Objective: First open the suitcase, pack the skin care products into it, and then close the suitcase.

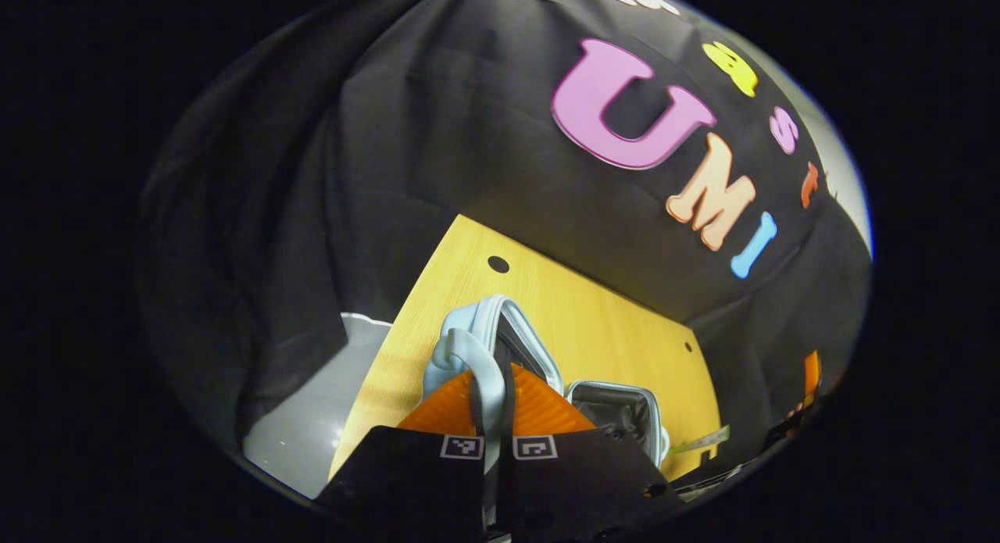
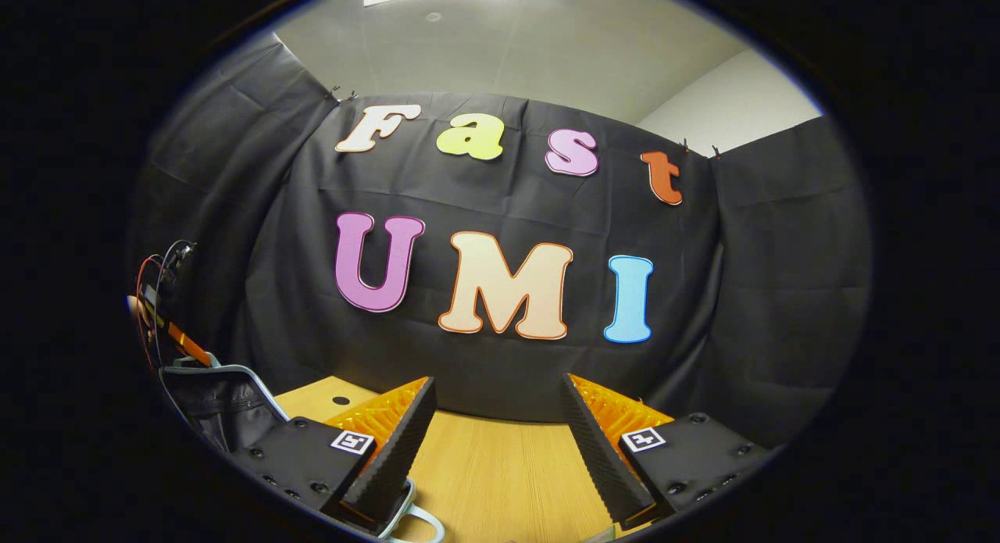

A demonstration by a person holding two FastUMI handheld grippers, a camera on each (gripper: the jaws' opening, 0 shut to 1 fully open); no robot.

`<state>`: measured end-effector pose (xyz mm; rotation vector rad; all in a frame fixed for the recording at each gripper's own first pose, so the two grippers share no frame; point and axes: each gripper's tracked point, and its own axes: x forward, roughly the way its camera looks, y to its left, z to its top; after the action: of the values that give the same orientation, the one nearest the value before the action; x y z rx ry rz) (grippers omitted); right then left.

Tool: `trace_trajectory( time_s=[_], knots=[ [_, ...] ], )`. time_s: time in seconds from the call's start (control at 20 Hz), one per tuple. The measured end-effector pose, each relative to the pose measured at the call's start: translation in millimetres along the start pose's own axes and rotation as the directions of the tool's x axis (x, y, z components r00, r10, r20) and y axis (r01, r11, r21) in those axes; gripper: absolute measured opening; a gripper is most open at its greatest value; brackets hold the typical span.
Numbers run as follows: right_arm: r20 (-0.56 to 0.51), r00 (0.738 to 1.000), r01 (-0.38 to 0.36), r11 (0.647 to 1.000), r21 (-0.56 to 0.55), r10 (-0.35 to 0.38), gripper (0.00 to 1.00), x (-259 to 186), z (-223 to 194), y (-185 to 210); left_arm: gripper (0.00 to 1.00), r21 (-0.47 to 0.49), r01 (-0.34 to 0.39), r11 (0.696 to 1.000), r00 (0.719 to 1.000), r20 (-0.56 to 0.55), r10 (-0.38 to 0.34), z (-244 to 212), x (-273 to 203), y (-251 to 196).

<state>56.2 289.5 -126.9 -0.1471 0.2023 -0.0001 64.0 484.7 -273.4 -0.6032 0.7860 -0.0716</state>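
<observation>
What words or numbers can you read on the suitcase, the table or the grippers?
Suitcase: none.
Table: none.
Left gripper and right gripper: no words, just black-and-white square pattern markers.
Pale strip at the table's edge: too small to read.

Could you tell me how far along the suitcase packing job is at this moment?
Done: the suitcase stands open on the table, lid raised. In hand: the left claw is shut on the suitcase handle; the right claw is open and holds nothing. Left: packing the skin care products, then closing the lid.
</observation>
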Motion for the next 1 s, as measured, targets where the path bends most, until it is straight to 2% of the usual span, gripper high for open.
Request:
trace_trajectory(
  time_s=[0.05,0.1,0.15,0.2,0.4,0.55,0.6,0.65,0.75,0.85,1.0],
  knots=[
    [-0.008,1.0,-0.006,1.0,-0.004,0.006,0.99,1,-1,4,0.0,-0.024,-0.034,0.999,0.999,-0.007,0.034,-4,1,18],
    [-0.012,1.0,-0.012,1.0,-0.007,0.012,0.99,2,-2,7,0.0,-0.02,-0.105,0.994,0.994,-0.03,0.105,-13,5,44],
    [-0.014,1.0,-0.019,1.0,-0.012,0.019,1.0,3,-2,11,0.01,0.017,-0.216,0.976,0.975,-0.059,0.216,-24,2,76],
    [-0.013,1.0,-0.025,1.0,-0.017,0.025,1.0,5,-2,15,0.01,0.056,-0.284,0.957,0.953,-0.095,0.288,-36,2,103],
    [-0.039,0.997,-0.063,0.998,-0.028,0.062,0.99,14,-12,34,0.01,0.021,-0.338,0.941,0.926,-0.17,0.336,-77,27,128],
    [-0.047,0.996,-0.082,0.996,-0.044,0.08,0.99,18,-15,43,0.01,0.076,-0.371,0.926,0.919,-0.113,0.377,-72,31,129],
    [-0.045,0.996,-0.083,0.995,-0.046,0.081,0.99,18,-15,44,0.05,0.116,-0.405,0.907,0.905,-0.087,0.416,-67,28,137],
    [-0.044,0.996,-0.082,0.996,-0.045,0.08,0.99,19,-15,43,0.13,0.155,-0.455,0.877,0.883,-0.048,0.467,-57,24,145],
    [-0.041,0.996,-0.078,0.996,-0.036,0.077,0.99,19,-16,39,0.53,0.178,-0.484,0.857,0.874,0.05,0.483,-40,19,134],
    [-0.033,0.997,-0.066,0.998,-0.022,0.065,0.99,21,-16,30,0.94,0.191,-0.534,0.824,0.843,0.195,0.501,-11,9,118],
    [-0.011,0.999,-0.047,0.999,0.005,0.047,1.0,21,-14,12,0.94,0.229,-0.596,0.769,0.779,0.396,0.486,22,-13,80]
  ],
)
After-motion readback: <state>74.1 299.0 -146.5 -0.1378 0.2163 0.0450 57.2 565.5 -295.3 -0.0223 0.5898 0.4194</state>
